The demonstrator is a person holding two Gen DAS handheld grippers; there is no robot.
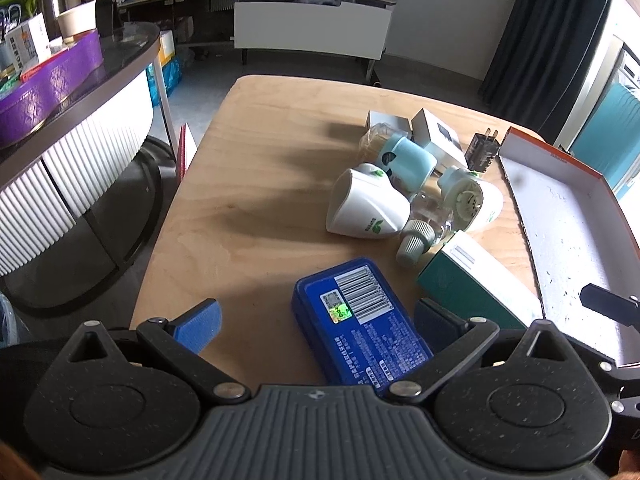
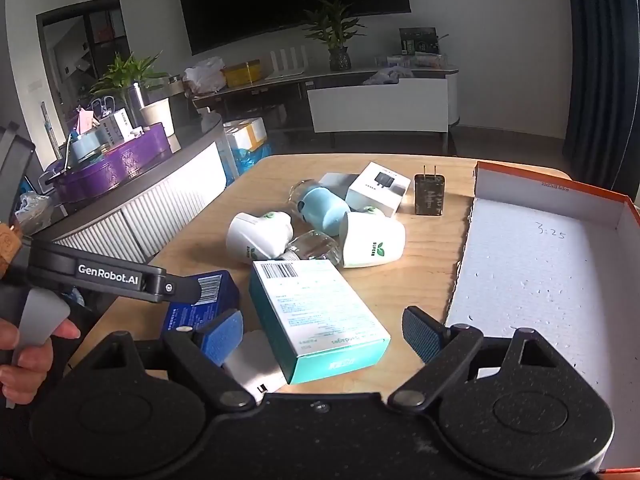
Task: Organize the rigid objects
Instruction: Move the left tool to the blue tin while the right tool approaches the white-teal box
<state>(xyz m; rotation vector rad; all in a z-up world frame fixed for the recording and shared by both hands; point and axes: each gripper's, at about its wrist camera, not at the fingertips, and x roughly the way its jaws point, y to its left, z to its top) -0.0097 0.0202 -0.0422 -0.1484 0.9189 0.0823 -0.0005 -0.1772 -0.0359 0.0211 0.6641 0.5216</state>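
Both sets of jaws wide open, empty. Left gripper (image 1: 316,320) straddles blue tin (image 1: 360,320); right gripper (image 2: 322,334) straddles teal box (image 2: 316,316). Risk: the box is wide, pads may slip or shove it into the clutter.

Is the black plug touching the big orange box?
Apart. In the right wrist view, a strip of bare wooden table shows between the black plug and the big orange box.

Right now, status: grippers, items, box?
Left gripper open over blue tin. Right gripper open over teal carton. Orange box holds nothing. Items bunched on table.
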